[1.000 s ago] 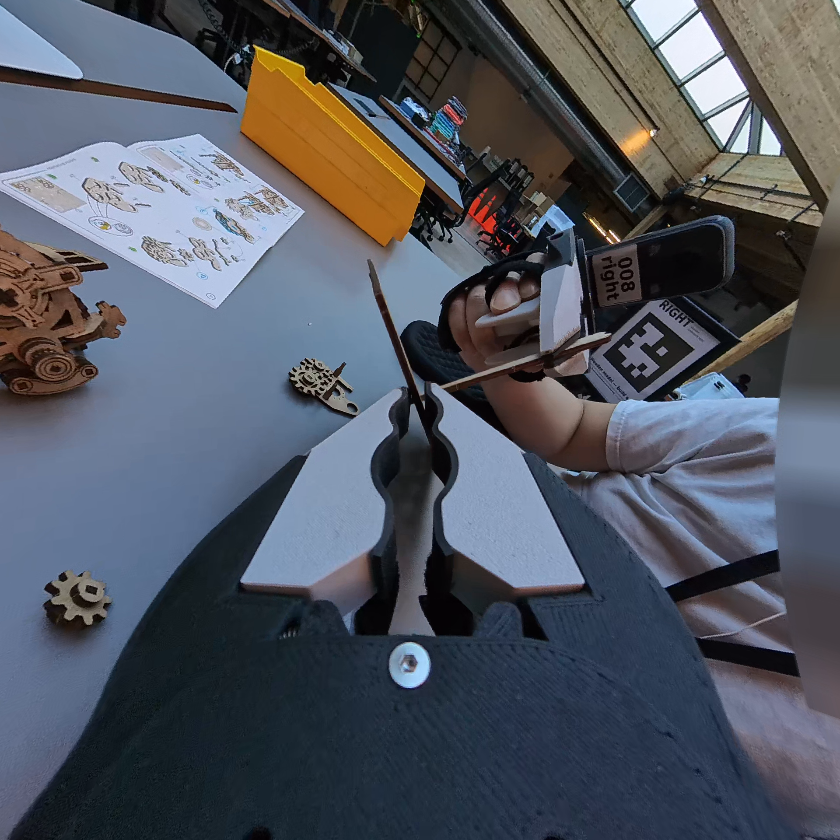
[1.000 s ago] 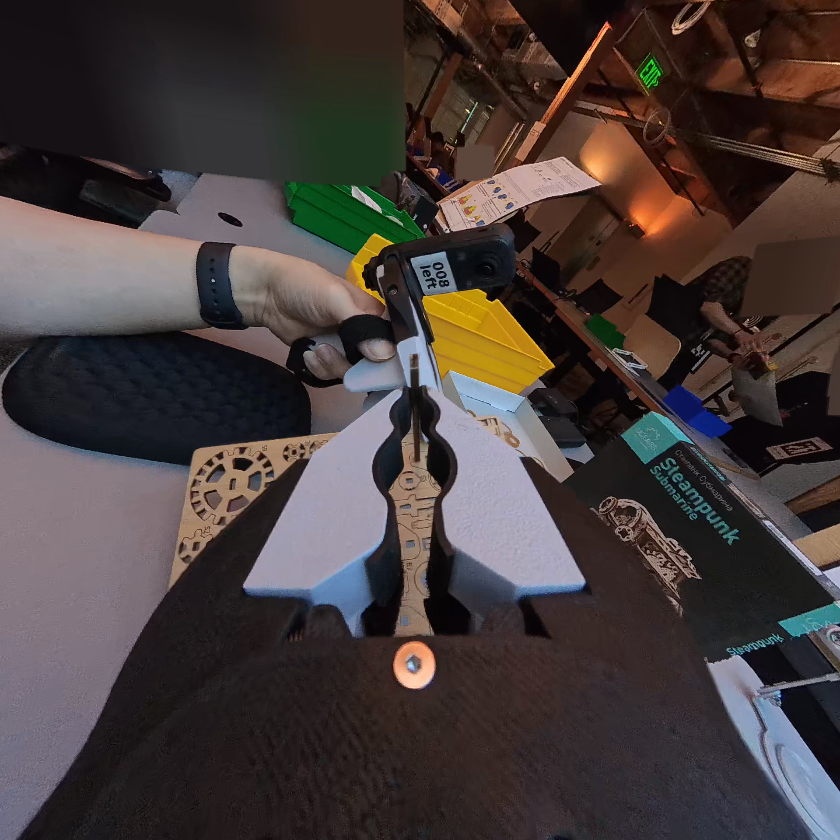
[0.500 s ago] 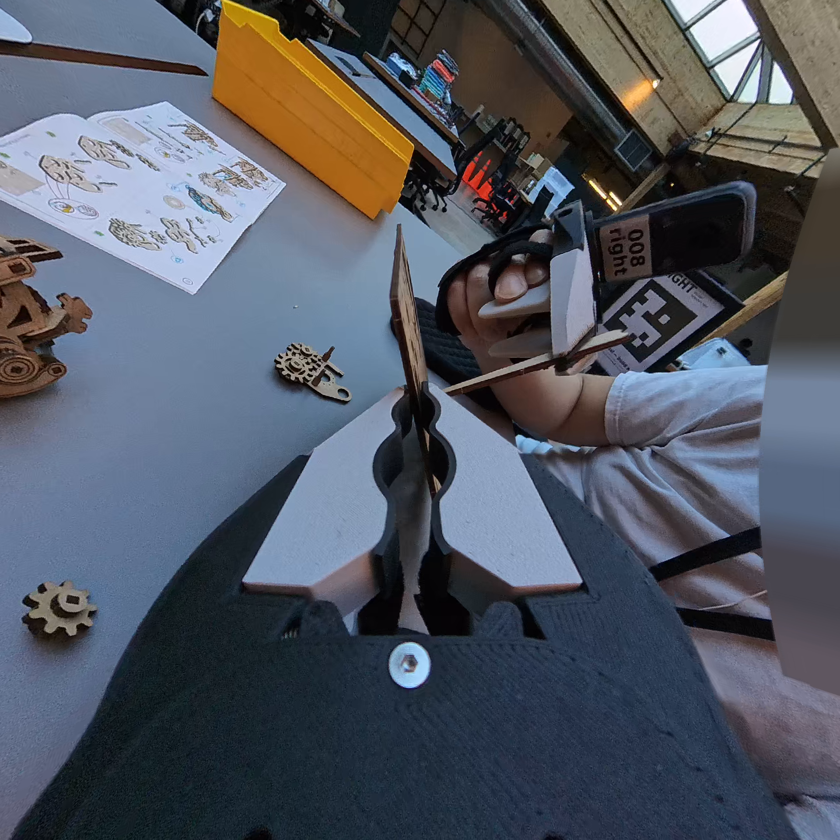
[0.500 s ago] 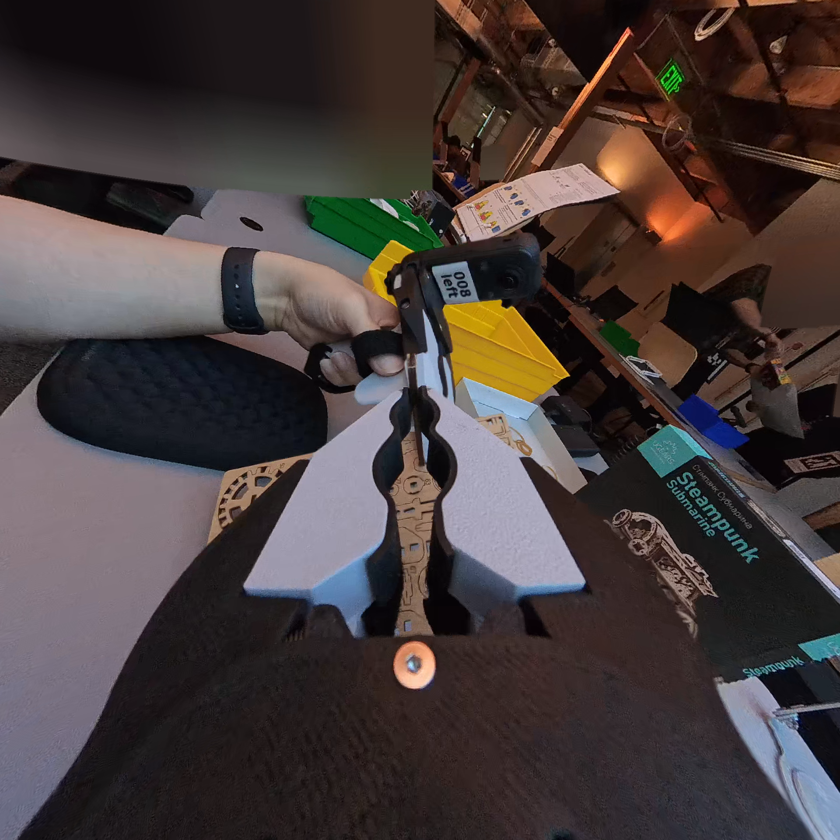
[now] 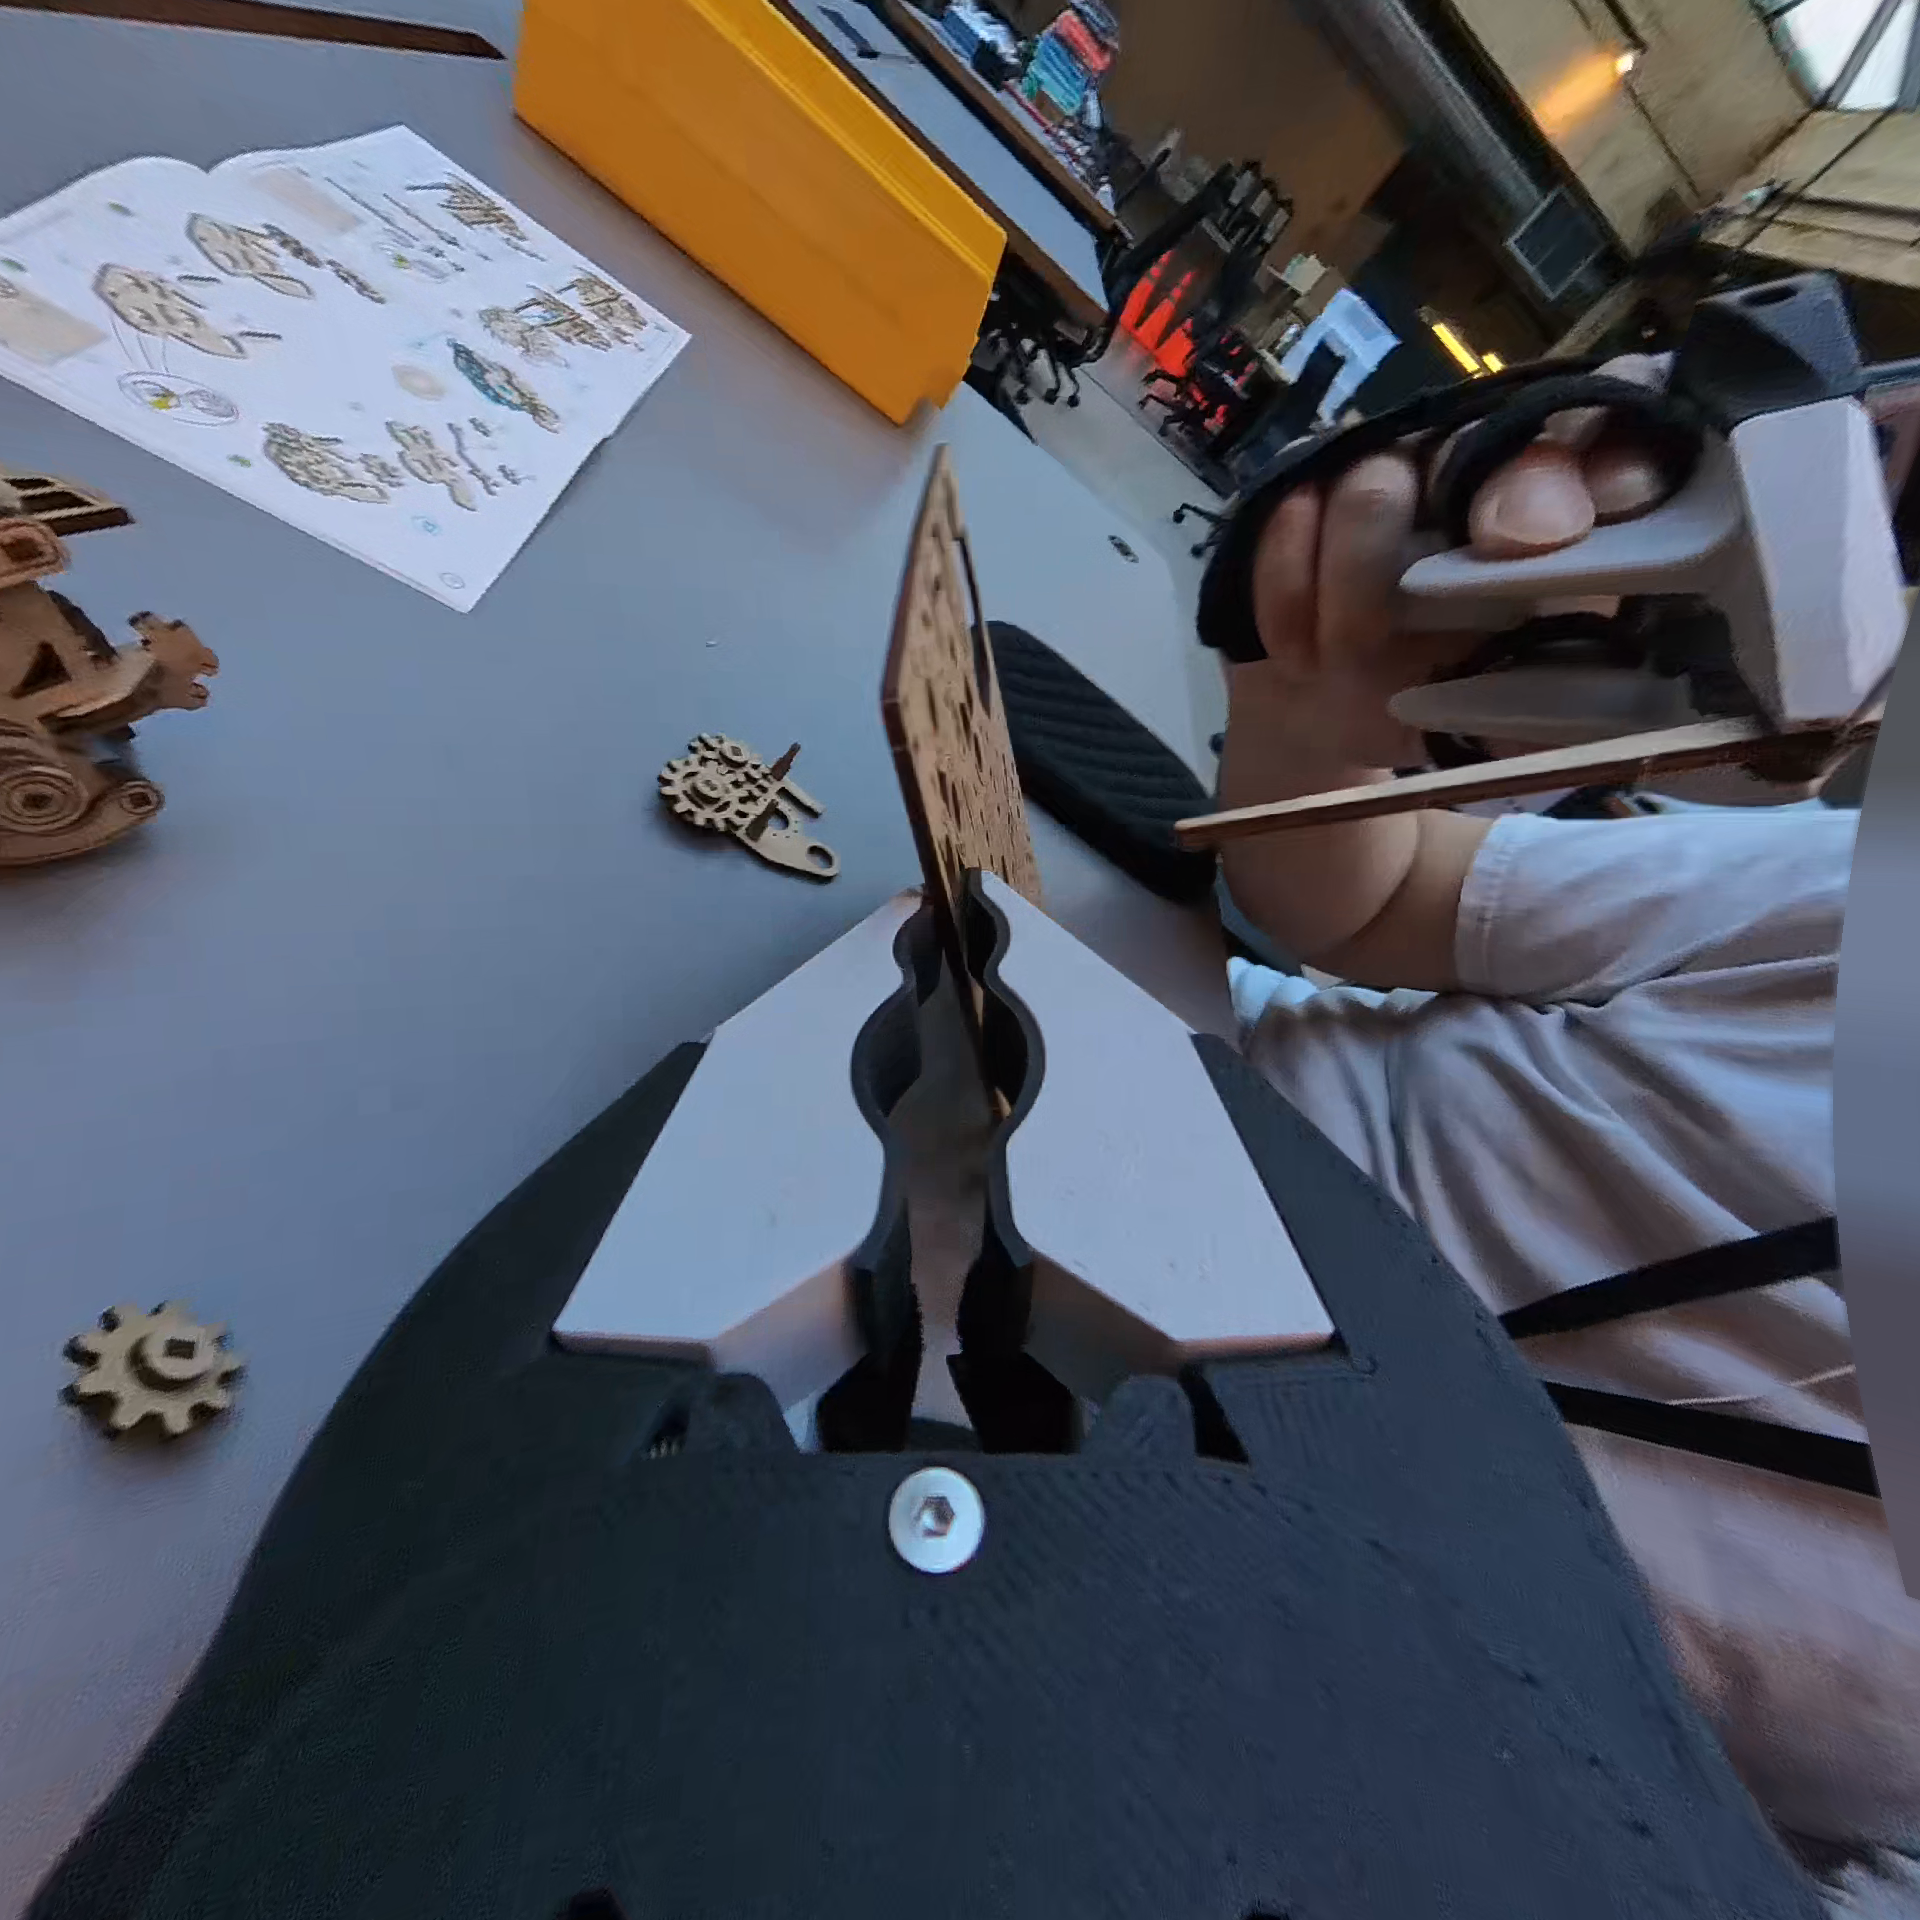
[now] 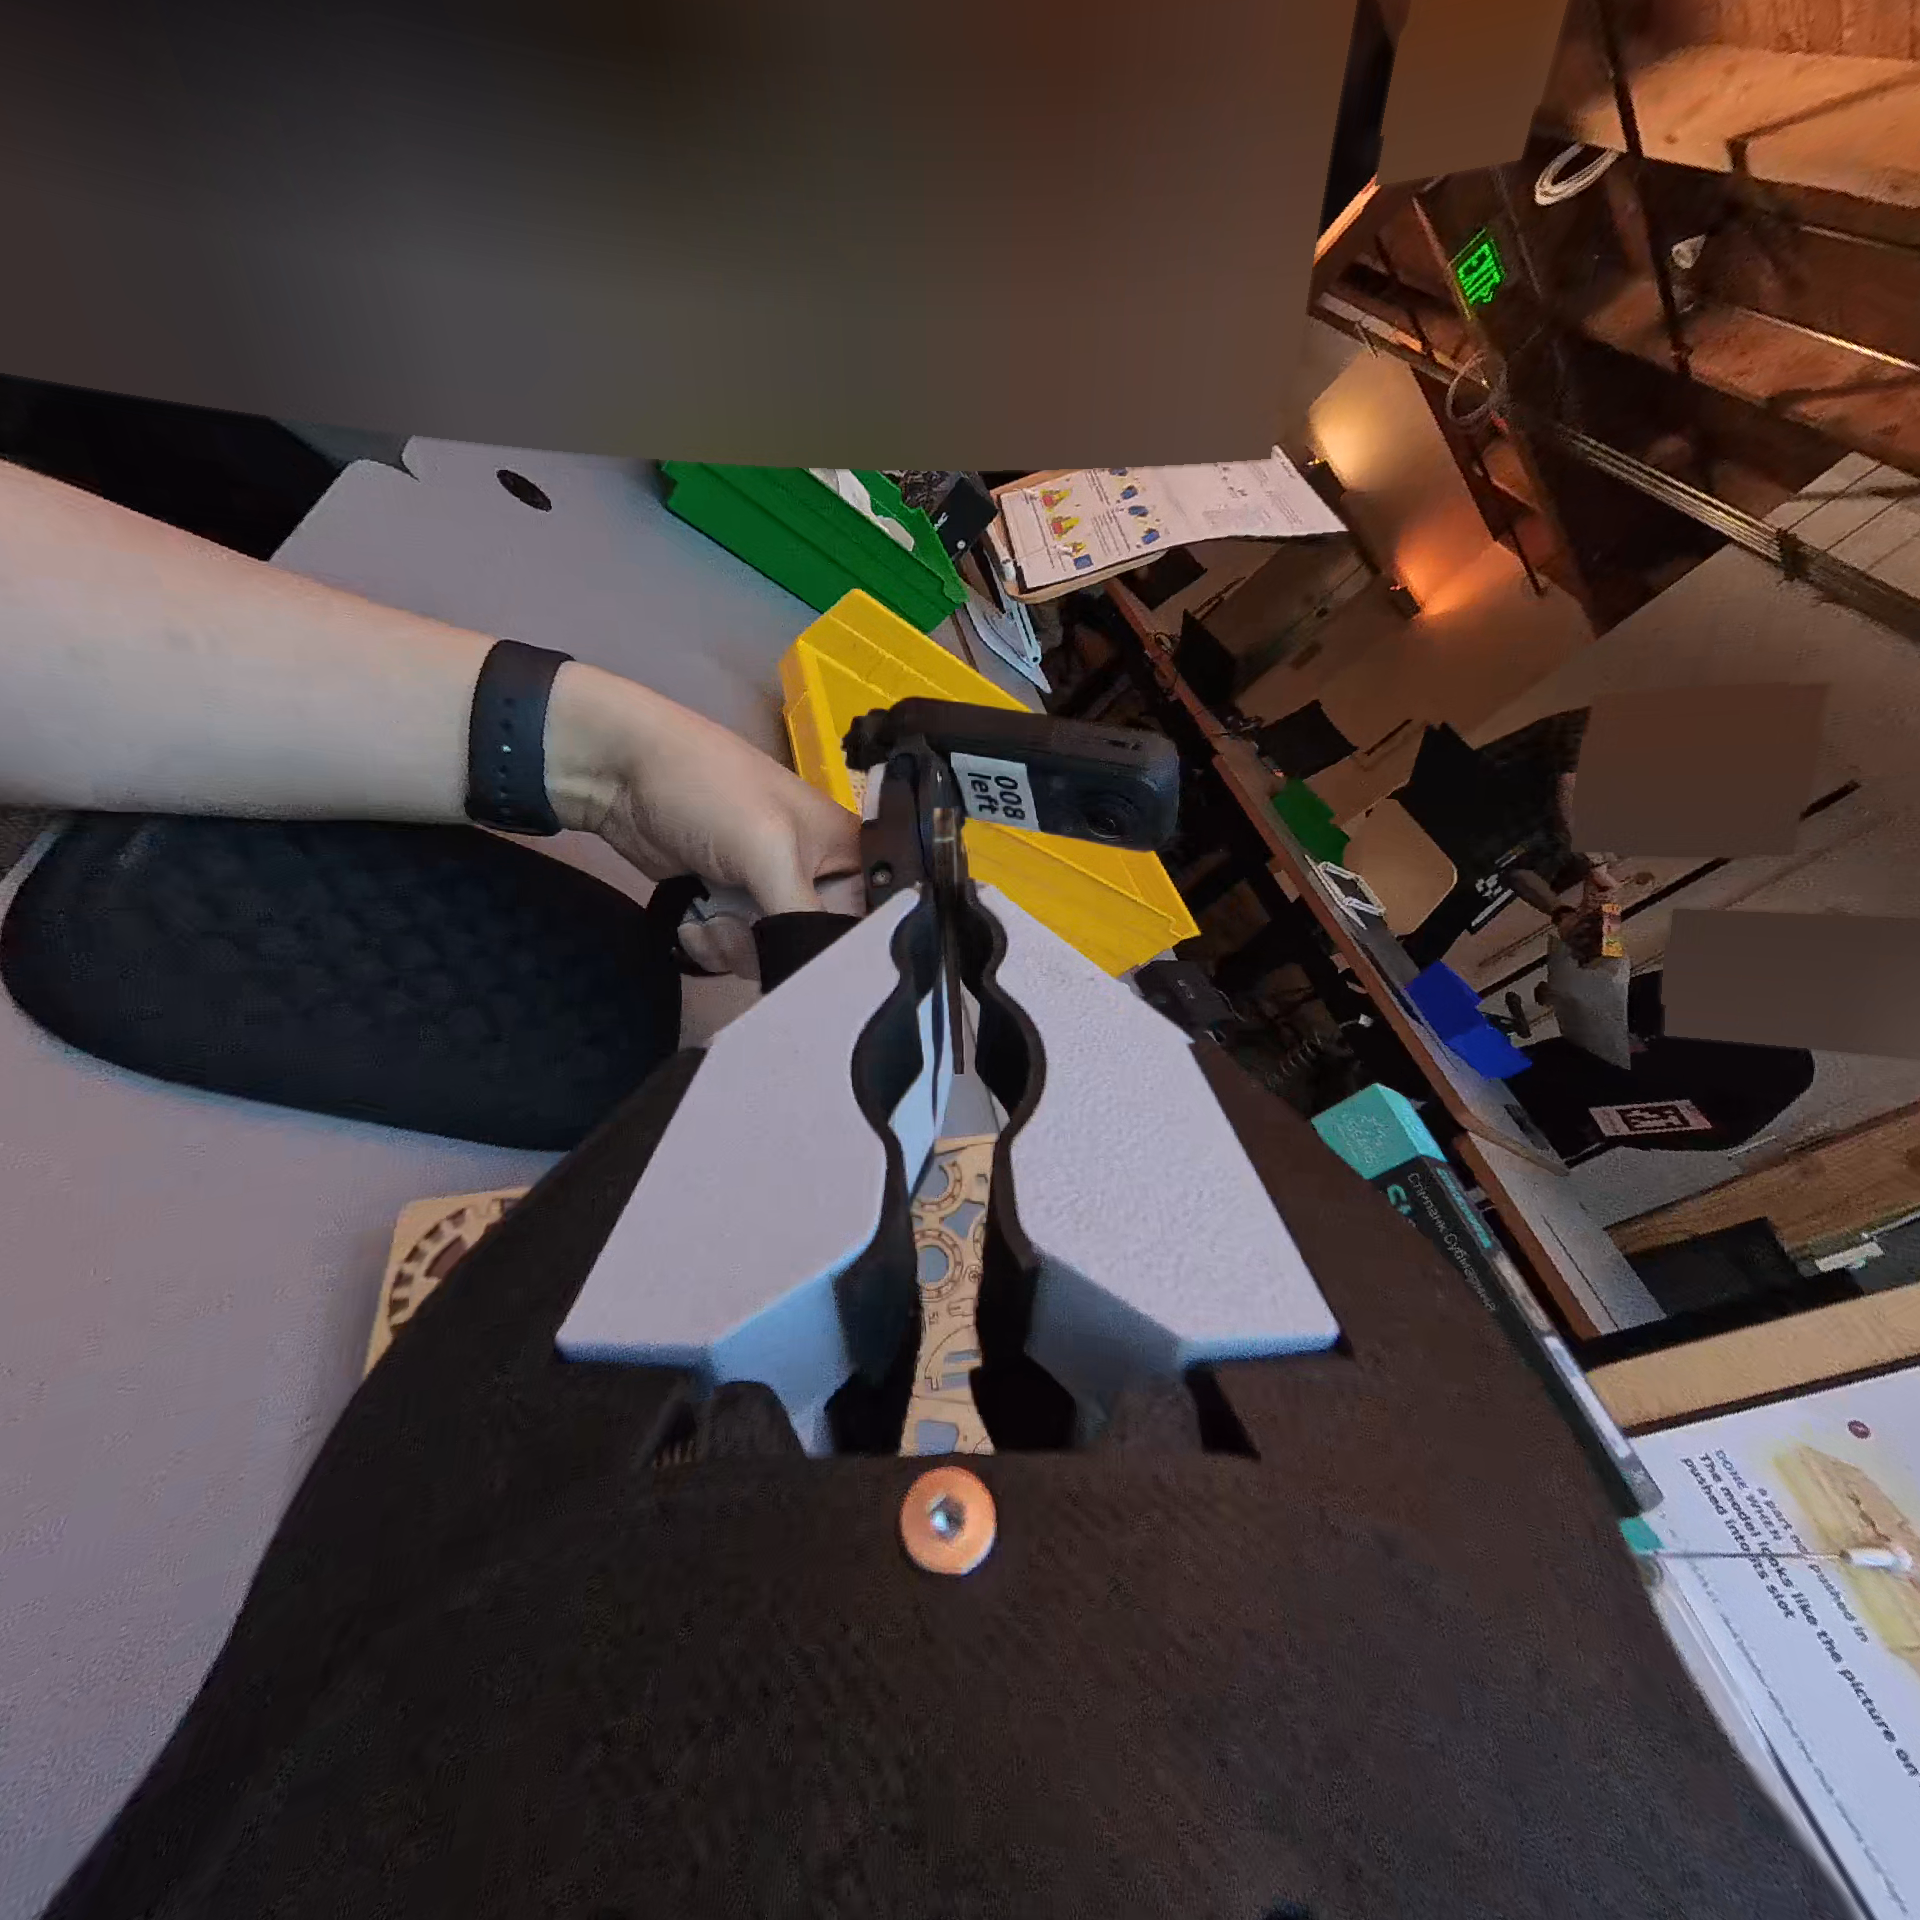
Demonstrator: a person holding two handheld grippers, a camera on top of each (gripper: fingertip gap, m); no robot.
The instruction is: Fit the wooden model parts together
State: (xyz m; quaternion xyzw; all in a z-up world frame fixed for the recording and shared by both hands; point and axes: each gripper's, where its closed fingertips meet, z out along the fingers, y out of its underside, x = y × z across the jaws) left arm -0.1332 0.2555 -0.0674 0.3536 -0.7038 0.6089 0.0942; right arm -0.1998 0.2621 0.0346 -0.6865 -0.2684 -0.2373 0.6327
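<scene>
My left gripper (image 5: 961, 894) is shut on a thin laser-cut wooden sheet (image 5: 951, 686) that stands up from its tips, face partly towards the camera. My right gripper (image 6: 948, 894) is shut on a thin wooden piece (image 6: 951, 997), seen edge-on. In the left wrist view that piece (image 5: 1507, 779) points left towards the sheet, with a small gap between them. The right gripper (image 5: 1797, 717) shows there at the right edge, in a person's hand. The left gripper (image 6: 914, 831) shows just beyond the right one's tips.
On the grey table lie a part-built wooden model (image 5: 62, 707), a gear assembly (image 5: 743, 805), a small gear (image 5: 151, 1366), an instruction booklet (image 5: 312, 332), a yellow bin (image 5: 758, 187) and a black pad (image 5: 1081, 769). A cut-out wooden sheet (image 6: 436, 1257) and kit box (image 6: 1455, 1226) lie under the right gripper. The left gripper's tips are roughly 12 cm from the right gripper's.
The sheet in my left gripper has turned from edge-on to show its face. The two held pieces touched before and now stand slightly apart. The right gripper has come closer.
</scene>
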